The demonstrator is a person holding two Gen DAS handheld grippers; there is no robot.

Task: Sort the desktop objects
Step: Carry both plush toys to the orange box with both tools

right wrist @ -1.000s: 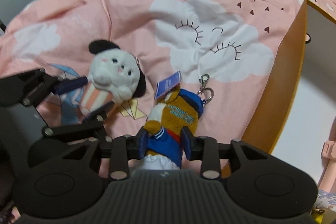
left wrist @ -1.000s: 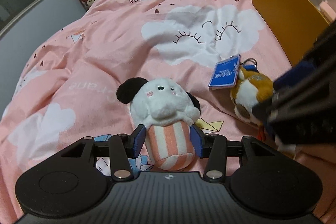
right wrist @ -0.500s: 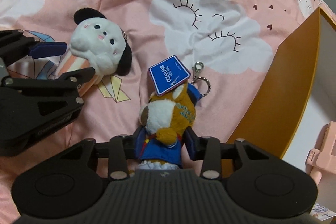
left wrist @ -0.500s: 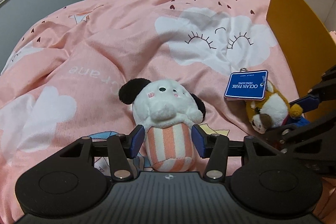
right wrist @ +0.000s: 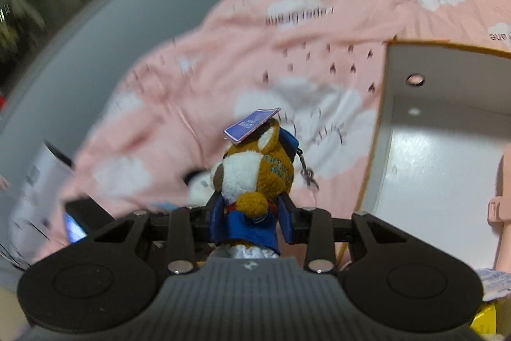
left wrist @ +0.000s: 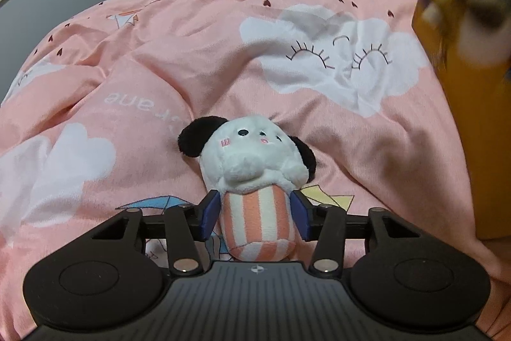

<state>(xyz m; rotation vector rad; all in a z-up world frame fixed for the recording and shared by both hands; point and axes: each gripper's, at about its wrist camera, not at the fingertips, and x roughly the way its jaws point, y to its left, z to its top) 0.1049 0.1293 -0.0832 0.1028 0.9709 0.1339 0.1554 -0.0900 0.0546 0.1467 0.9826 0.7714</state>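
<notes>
**Meanwhile, two toys gripped, one headed for the box**

Now the brown plush keychain point(right wrist: 255, 178) sits clamped in the right gripper point(right wrist: 250, 221), its blue-clothed lower body squeezed between the two blue pads, head upright, a blue paper tag point(right wrist: 250, 125) resting on top and a metal clasp point(right wrist: 308, 173) dangling at its side. It is held in the air above the pink quilt point(right wrist: 223, 59), just beside the open orange box point(right wrist: 380, 149), whose white inside already holds a pink item at the far right edge. The background is smeared, which suggests quick motion.

The white panda-eared plush point(left wrist: 252, 158) lies on the quilt, and the left gripper point(left wrist: 255, 214) has its pads pressed against both sides of the striped orange-and-white base (closed on it, as far as the dented fabric shows). In the left view the brown toy shows only as a blur at the upper right, in front of the box wall point(left wrist: 479, 123).

Risks, as I judge them: the loose clasp or tag could snag on the box rim during a fast swing. The grip sits low on a soft body, so the head could flop and the toy slip out. The striped base is squashy too; lifting it quickly might let it squirm free.
</notes>
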